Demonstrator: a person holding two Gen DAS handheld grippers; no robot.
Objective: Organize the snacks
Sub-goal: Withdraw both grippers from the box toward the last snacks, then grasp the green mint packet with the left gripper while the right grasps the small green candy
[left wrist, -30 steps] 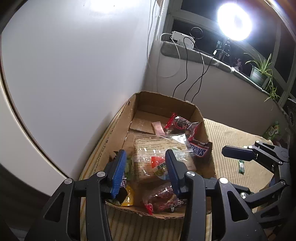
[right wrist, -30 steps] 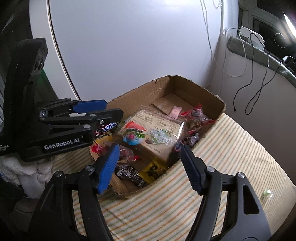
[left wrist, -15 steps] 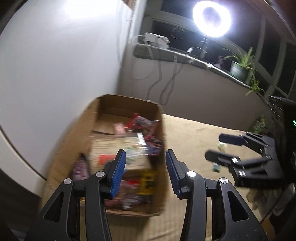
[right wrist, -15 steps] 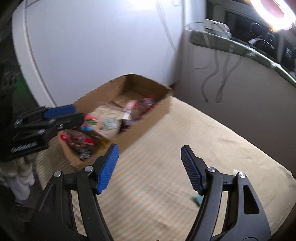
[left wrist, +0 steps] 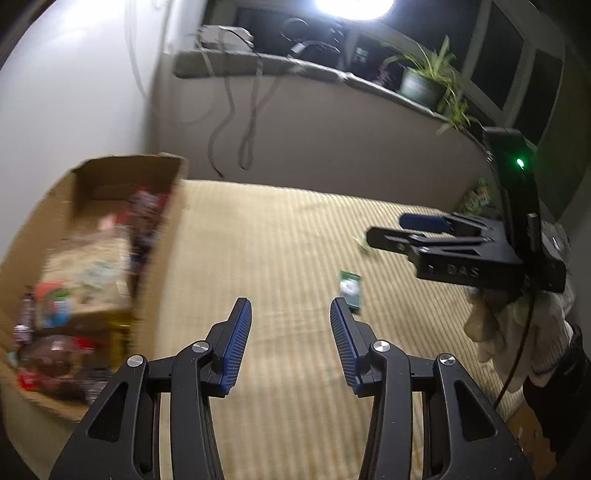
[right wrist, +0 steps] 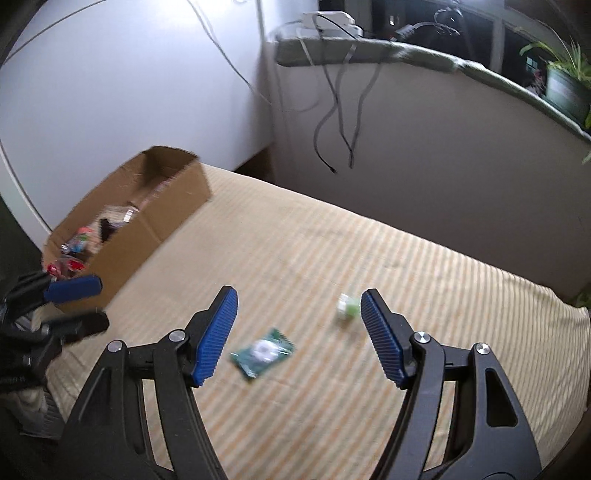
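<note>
This looks like a room in a home, at night. A striped cloth point(right wrist: 332, 258) covers a flat top that sits by a plain white wall point(right wrist: 129, 92). A window ledge point(left wrist: 295, 70) runs along the back, with a green plant in a pot point(left wrist: 421, 85) on it and dark windows point(left wrist: 495, 70) behind. Loose cords point(right wrist: 332, 122) hang down from the ledge. A bright lamp point(left wrist: 351, 5) shines above. A cardboard box point(right wrist: 147, 221) holds snack packets.

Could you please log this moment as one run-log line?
left claw: open, empty | right claw: open, empty | green packet, small candy: on cloth | box: holds snacks
</note>
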